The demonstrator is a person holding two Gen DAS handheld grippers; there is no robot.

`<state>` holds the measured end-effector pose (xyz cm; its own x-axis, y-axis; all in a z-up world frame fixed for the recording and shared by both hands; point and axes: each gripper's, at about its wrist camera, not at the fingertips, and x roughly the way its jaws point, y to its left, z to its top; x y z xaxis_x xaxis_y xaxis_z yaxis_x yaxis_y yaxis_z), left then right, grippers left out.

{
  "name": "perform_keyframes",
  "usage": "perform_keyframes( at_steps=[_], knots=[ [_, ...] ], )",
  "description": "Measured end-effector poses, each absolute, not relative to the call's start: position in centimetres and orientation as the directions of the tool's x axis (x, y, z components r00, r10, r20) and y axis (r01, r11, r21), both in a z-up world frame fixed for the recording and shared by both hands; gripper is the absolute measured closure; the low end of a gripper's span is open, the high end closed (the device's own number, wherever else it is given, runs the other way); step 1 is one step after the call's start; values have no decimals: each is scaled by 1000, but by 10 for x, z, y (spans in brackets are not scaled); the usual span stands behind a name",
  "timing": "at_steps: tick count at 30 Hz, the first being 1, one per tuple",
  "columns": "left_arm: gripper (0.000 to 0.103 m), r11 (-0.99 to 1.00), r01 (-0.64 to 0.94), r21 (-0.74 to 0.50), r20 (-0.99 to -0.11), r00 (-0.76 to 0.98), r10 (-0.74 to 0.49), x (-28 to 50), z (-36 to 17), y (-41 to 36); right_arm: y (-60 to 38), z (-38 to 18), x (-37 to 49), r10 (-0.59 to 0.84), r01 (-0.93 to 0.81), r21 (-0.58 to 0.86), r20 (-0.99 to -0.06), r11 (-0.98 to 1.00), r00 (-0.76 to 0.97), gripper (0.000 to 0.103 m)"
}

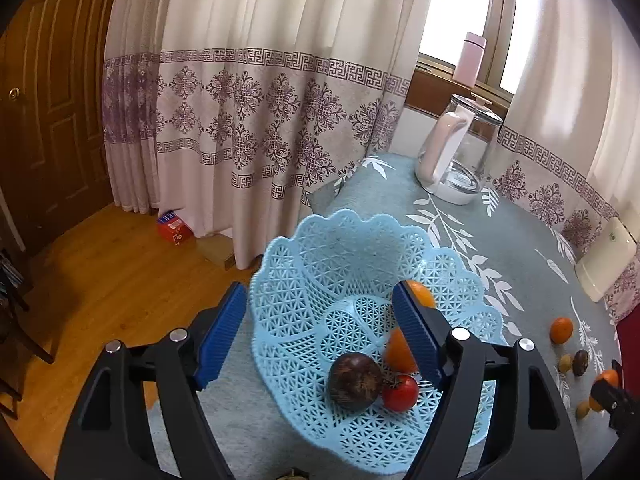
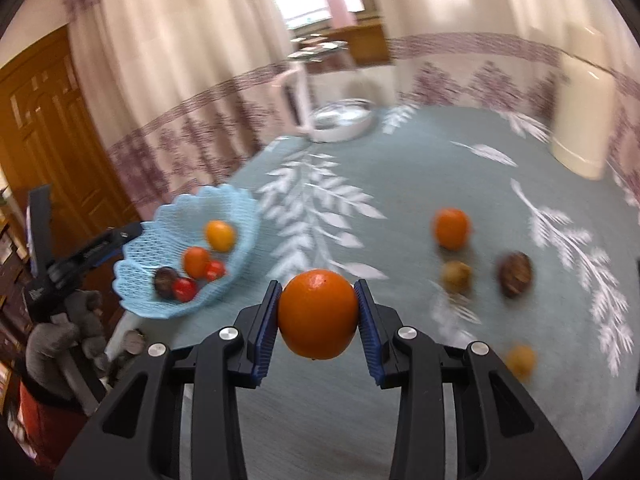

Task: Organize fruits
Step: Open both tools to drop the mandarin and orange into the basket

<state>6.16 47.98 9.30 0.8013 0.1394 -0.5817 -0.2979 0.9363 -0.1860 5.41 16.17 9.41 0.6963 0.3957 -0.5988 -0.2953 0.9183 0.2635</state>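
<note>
The right gripper (image 2: 319, 316) was clamped on an orange (image 2: 318, 314) right of the blue basket (image 2: 168, 304), over which the left gripper (image 1: 320, 336) gaped empty.

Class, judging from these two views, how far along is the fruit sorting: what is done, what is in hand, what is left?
Done: the blue basket already holds several fruits, including a dark round fruit and a tomato. In hand: the right gripper is shut on an orange; the left gripper is open over the basket. Left: another orange, a dark fruit and two small yellowish fruits on the tablecloth.
</note>
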Motion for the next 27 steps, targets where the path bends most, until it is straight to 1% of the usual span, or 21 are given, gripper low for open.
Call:
perform_keyframes(
  at_steps=[3,8,13,18,21,23,27],
  knots=[
    [22,934,-306,-186,-573,806,150,60,97,484,190,101,59,438,-355,258,-583,899,685,66],
    [21,934,-310,-180,-564,810,161,56,101,487,236,104,71,491,-430,252,-580,867,650,66],
    [21,930,-313,-193,-558,814,159,54,104,491,270,100,79,513,-474,237,-592,848,622,66],
    [20,928,-312,-202,-560,815,151,54,103,492,289,89,88,510,-479,236,-623,846,593,65],
    [20,927,-312,-206,-563,813,148,55,102,493,290,85,89,514,-478,245,-626,843,586,64],
    [20,927,-312,-208,-565,812,146,56,102,493,289,85,88,515,-477,247,-624,843,588,61],
    [20,927,-311,-208,-566,812,146,56,101,492,283,86,86,516,-461,264,-617,847,594,61]
  ],
)
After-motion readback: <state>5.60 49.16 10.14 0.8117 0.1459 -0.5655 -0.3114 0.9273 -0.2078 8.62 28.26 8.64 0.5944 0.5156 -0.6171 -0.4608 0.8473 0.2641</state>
